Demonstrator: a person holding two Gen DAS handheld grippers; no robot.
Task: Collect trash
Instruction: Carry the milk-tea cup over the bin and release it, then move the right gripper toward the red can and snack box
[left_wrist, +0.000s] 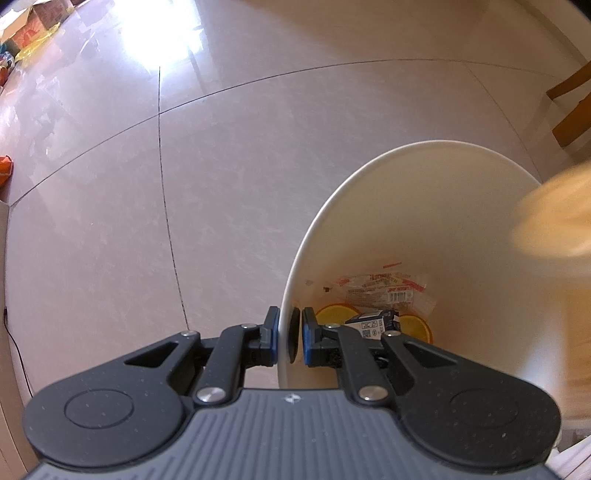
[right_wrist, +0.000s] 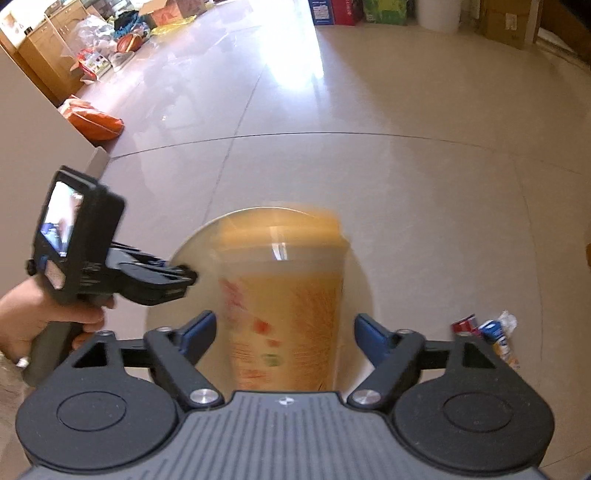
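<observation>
Left tongs (left_wrist: 289, 338) clamp the white bin's rim (left_wrist: 295, 258); wrappers (left_wrist: 384, 291) already lie inside. Between the spread right tongs (right_wrist: 284, 332), an orange cup (right_wrist: 284, 295) drops binward. Crumpled wrappers (right_wrist: 491, 332) remain on the floor to their right.

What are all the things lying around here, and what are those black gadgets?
Bin: one, cream white, on the floor; left tool clamps its rim.
Cup: one, orange, blurred, over the bin between the open fingers of the right tool.
Wrappers in bin: several, clear, white and yellow, at the bottom.
Litter: a few crumpled pieces, red, blue and white, on the floor to the right.
Orange bag: one, by the wall.
Left tool: black, blue pads, shut.
Right tool: black, open.
Hand: one, holding the left tool.
</observation>
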